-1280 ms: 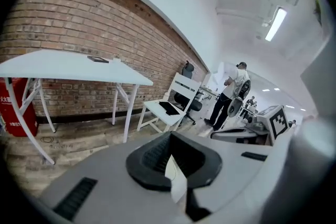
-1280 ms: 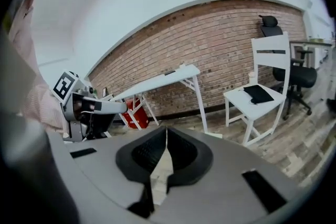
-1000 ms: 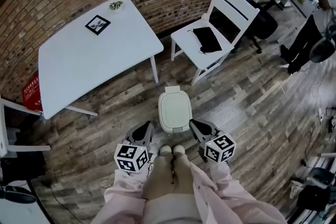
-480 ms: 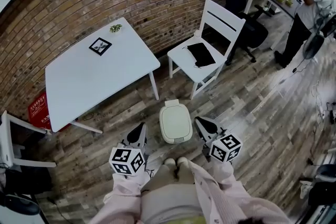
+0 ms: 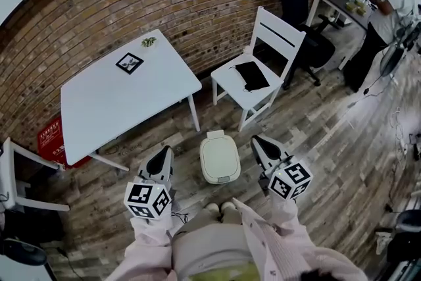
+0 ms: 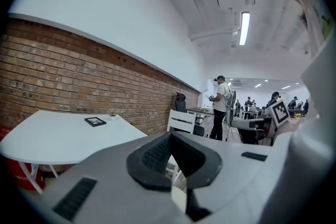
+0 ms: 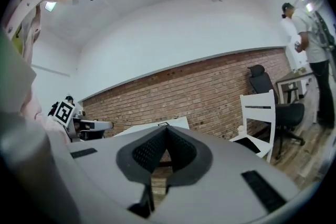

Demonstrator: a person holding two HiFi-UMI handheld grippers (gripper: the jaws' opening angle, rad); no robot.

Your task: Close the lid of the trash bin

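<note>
A small white trash bin (image 5: 219, 157) stands on the wooden floor in front of my feet, its lid down flat. My left gripper (image 5: 166, 152) hangs to the left of the bin and my right gripper (image 5: 256, 141) to its right, both apart from it and well above the floor. Each gripper has its jaws together with nothing between them. In the left gripper view the left gripper (image 6: 169, 136) points nearly level toward the room. The right gripper (image 7: 166, 130) points level at the brick wall; the bin is hidden in the right gripper view.
A white table (image 5: 125, 92) with a small framed picture (image 5: 129, 63) stands at the back left. A white chair (image 5: 260, 69) with a black cloth on its seat is behind the bin. A person (image 5: 387, 10) stands by a desk at the far right.
Both grippers have risen away from the bin and now point more level. The bin looks smaller and farther below. Its lid stays down.
</note>
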